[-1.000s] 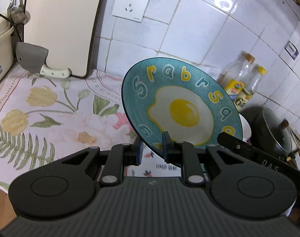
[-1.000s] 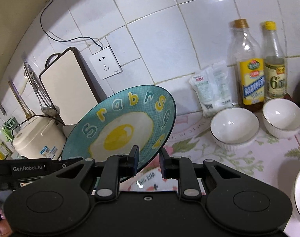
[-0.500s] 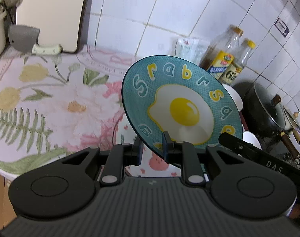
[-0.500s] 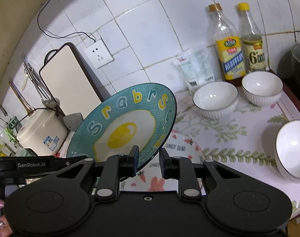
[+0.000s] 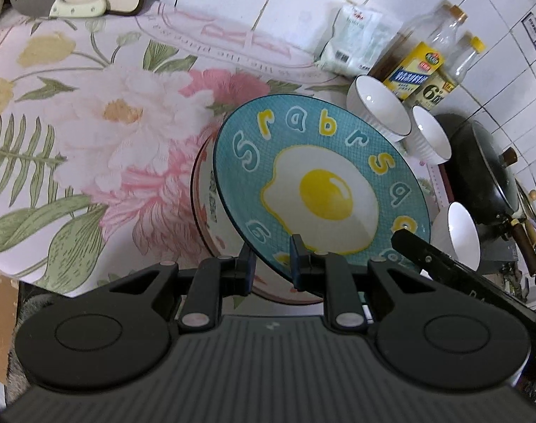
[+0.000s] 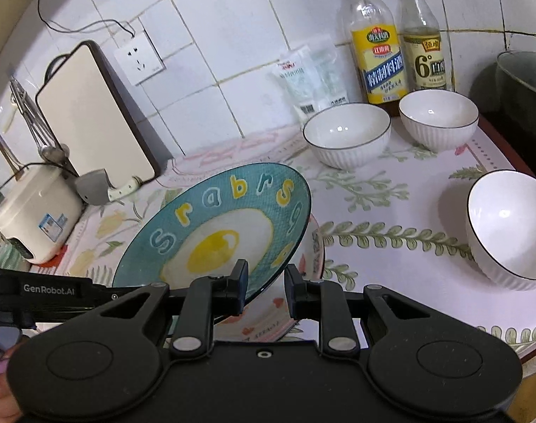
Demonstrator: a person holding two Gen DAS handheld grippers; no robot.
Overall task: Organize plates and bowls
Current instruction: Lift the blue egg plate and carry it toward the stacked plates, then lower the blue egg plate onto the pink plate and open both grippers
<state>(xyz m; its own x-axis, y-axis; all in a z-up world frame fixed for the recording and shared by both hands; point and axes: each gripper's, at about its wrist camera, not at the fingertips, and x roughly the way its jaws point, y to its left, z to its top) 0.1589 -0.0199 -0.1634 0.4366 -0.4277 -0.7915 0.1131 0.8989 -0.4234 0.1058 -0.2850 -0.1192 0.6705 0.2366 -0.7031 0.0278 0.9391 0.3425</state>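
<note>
Both my grippers, left point(image 5: 272, 264) and right point(image 6: 265, 287), were clamped on the egg plate's point(image 5: 321, 183) near rim. It sat tilted at frame centre, over a pink plate point(image 5: 202, 204) on the cloth point(image 5: 91, 123). Three white bowls point(image 6: 346, 134) stood right of it.

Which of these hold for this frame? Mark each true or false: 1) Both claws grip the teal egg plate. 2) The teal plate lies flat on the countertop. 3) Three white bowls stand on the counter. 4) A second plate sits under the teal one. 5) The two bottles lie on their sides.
1) True: the left claw and right claw both clamp the rim of the teal plate.
2) False: it is held tilted above the counter.
3) True: white bowls.
4) True: a pink-patterned plate lies below it.
5) False: the bottles stand upright by the wall.
</note>
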